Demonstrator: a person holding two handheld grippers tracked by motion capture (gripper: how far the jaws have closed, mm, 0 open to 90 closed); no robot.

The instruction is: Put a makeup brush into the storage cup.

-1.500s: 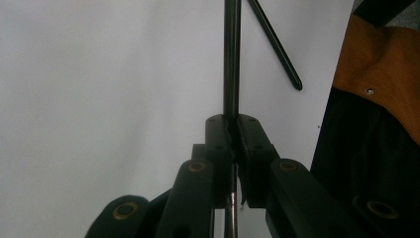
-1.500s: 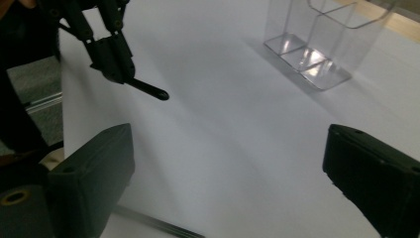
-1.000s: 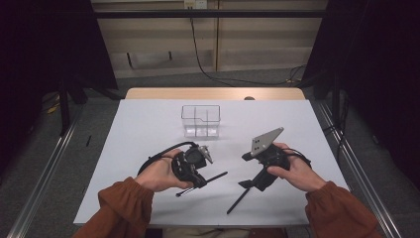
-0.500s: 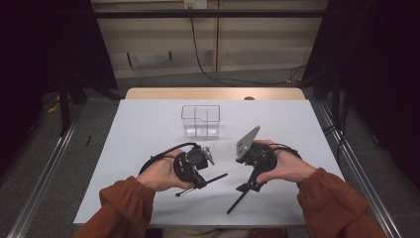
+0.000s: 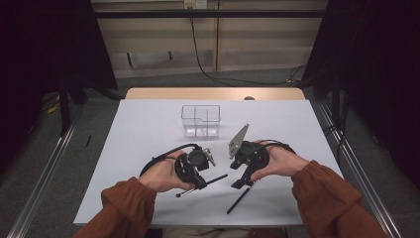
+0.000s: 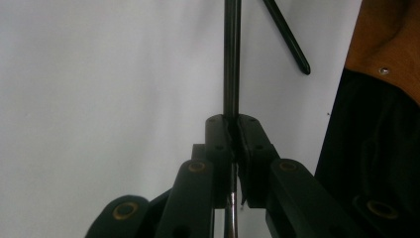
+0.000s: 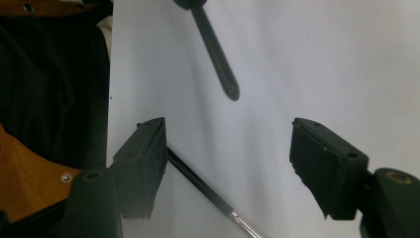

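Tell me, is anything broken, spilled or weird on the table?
Nothing stands out. The clear box stands upright, with no spill around it. The left gripper pinches one thin dark rod; a second rod lies loose under the open right gripper.

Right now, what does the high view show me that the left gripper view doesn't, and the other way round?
The high view adds the clear plastic divided box, standing farther up the white table with nothing touching it. The left gripper view adds a close look at the left gripper, shut on the thin black rod with its pads pressed against the shaft. Shared by both: that clamped rod, the second black stick lying loose beside it, and the white tabletop.
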